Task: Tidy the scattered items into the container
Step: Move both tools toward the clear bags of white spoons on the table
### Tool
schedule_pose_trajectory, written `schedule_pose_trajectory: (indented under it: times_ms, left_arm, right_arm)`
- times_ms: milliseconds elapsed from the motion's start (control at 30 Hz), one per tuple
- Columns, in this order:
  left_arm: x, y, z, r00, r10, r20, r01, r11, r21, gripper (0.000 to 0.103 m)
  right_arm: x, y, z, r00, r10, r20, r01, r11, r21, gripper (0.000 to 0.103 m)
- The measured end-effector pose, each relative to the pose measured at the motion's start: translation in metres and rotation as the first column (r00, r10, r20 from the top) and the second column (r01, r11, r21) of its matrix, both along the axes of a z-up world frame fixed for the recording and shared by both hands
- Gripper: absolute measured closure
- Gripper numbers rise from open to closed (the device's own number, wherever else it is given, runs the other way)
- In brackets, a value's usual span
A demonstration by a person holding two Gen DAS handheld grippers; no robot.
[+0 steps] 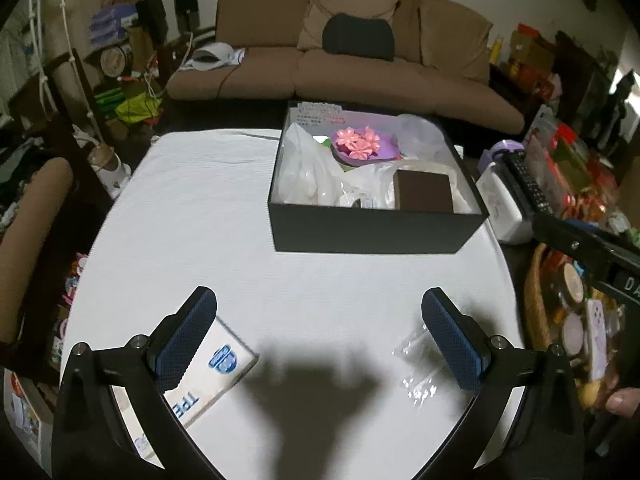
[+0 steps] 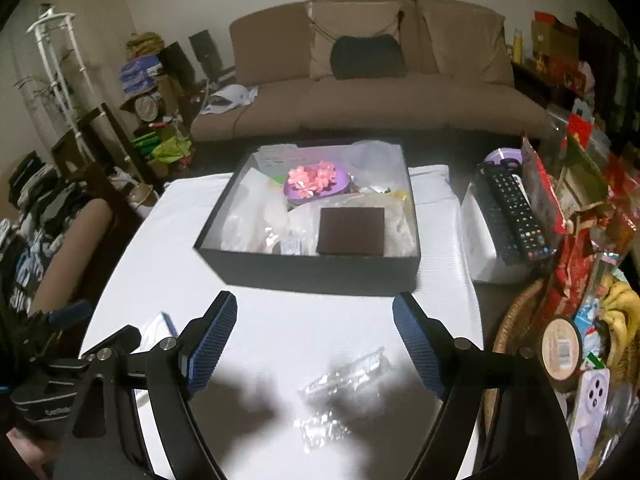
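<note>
Scattered items: a white packet (image 1: 208, 372) printed in blue lies at lower left of the left wrist view, partly under the left finger; a crinkled clear wrapper (image 2: 344, 380) lies low in the right wrist view.
Left gripper (image 1: 319, 332): jaws spread wide, holding nothing, over the white cloth.
Right gripper (image 2: 314, 340): jaws wide too, empty, the wrapper lying between its fingers.
Container: black box (image 1: 376, 232), centre right, already holding plastic bags, a brown square block (image 1: 424, 192) and a purple dish of pink flowers (image 1: 362, 146).
Surface: table under a white cloth (image 1: 192, 208).
Room: brown sofa (image 1: 352, 60) across the top of the frame.
Only the right view: bananas (image 2: 620, 312) at the right edge and a remote control (image 2: 512, 216) seen whole.
</note>
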State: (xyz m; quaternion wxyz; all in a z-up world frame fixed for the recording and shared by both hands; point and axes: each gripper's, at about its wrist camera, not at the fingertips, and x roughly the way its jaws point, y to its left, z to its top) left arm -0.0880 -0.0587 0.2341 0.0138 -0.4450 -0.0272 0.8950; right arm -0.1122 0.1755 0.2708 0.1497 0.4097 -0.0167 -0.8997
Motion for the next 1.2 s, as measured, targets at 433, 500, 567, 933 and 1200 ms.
schedule_pose_trajectory:
  times_ms: [433, 500, 567, 933, 1200]
  left_arm:
    - [0.097, -0.041, -0.055, 0.999, -0.045, -0.007, 0.046, 0.991, 0.127, 0.0]
    - [0.107, -0.047, -0.071, 0.999, -0.045, -0.007, 0.045, 0.989, 0.138, 0.0]
    - [0.114, -0.049, -0.089, 0.999, -0.054, 0.005, 0.053, 0.986, 0.156, 0.0]
    - [0.099, 0.035, -0.151, 0.944, -0.326, 0.051, 0.321, 0.943, 0.086, 0.0]
    - [0.036, 0.068, -0.161, 0.934, -0.356, 0.022, 0.353, 0.933, 0.075, 0.0]
  right_arm:
    - [0.102, 0.048, -0.037, 0.991, 0.114, -0.064, -0.113, 0.994, 0.011, 0.019]
    - [0.11, 0.056, -0.052, 0.993, 0.108, -0.056, -0.108, 0.994, 0.008, 0.018]
    - [0.114, 0.063, -0.071, 0.994, 0.104, -0.034, -0.105, 0.994, -0.012, 0.018]
    - [0.077, 0.075, -0.15, 0.991, 0.047, 0.125, -0.034, 0.994, -0.104, 0.018]
    - [0.039, 0.076, -0.178, 0.986, 0.031, 0.166, -0.015, 0.995, -0.095, 0.018]
